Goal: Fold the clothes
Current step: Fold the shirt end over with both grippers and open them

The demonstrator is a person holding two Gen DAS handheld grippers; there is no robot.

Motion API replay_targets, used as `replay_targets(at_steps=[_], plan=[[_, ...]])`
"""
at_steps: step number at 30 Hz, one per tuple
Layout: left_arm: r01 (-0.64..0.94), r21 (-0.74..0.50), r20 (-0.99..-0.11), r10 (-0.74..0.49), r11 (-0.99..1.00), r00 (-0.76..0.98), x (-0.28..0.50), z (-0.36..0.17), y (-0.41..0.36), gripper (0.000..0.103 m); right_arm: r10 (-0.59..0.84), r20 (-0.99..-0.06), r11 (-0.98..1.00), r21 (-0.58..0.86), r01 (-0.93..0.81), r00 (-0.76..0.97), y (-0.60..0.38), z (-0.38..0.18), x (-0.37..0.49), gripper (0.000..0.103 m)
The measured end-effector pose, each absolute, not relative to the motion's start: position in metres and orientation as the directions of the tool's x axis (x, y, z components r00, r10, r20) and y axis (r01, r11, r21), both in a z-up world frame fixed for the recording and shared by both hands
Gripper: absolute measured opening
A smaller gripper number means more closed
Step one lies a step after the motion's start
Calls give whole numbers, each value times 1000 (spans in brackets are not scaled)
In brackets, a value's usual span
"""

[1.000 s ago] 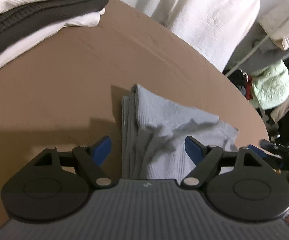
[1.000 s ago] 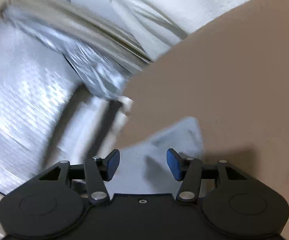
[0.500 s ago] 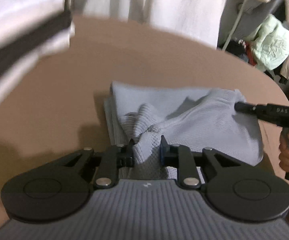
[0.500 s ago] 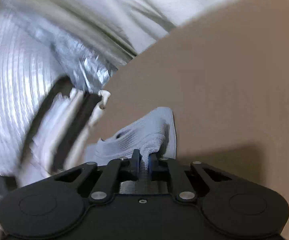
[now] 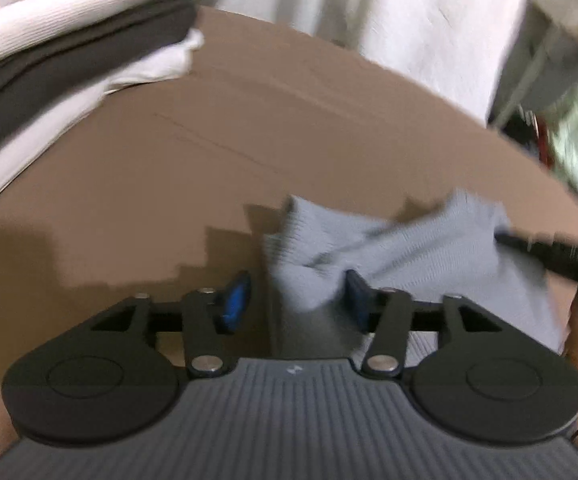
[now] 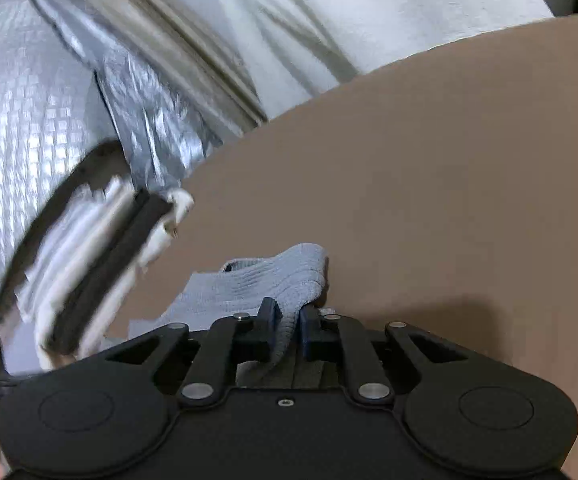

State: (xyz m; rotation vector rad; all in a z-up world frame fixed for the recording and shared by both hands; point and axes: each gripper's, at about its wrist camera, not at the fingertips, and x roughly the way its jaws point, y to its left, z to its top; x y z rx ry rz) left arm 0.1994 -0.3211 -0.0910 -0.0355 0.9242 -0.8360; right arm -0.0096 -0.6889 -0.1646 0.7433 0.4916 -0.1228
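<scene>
Brown cardboard-covered tabletop (image 5: 329, 128), stack of folded white and dark garments (image 5: 49, 52) at its far left. Grey waffle-knit garment (image 5: 429, 248) lies part-folded near the front edge. My left gripper (image 5: 297, 296) was clamped on it half a second ago and now stands apart, cloth loose between the pads. Right gripper (image 6: 289, 320) still pinches the corner, so that fold reads as laid.

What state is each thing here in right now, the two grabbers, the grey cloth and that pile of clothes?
Left gripper: open, fingers astride a bunched fold of cloth.
Right gripper: shut on the grey garment.
Grey garment: folded but rumpled, lying on the brown table.
Stack of clothes: folded, piled at the table's edge.
</scene>
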Motion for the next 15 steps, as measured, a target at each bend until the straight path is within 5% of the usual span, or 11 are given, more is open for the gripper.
replay_targets(at_steps=[4, 6, 9, 13, 15], plan=[[580, -423, -645, -681, 696, 347, 209, -90, -307, 54, -25, -536, 797, 498, 340, 844, -678, -148, -9, 13], [603, -387, -653, -669, 698, 356, 204, -91, -311, 54, -108, -564, 830, 402, 386, 819, -668, -138, -13, 32], [642, -325, -669, -649, 695, 364, 197, -92, -321, 54, -211, -536, 882, 256, 396, 817, -643, -110, -27, 33], [636, -297, -694, -618, 713, 370, 197, -97, -327, 65, -129, -473, 941, 219, 258, 871, -603, -85, -37, 39], [630, -279, -696, -605, 725, 387, 195, -93, -324, 71, -93, -534, 959, 177, 219, 840, -589, -92, -29, 39]])
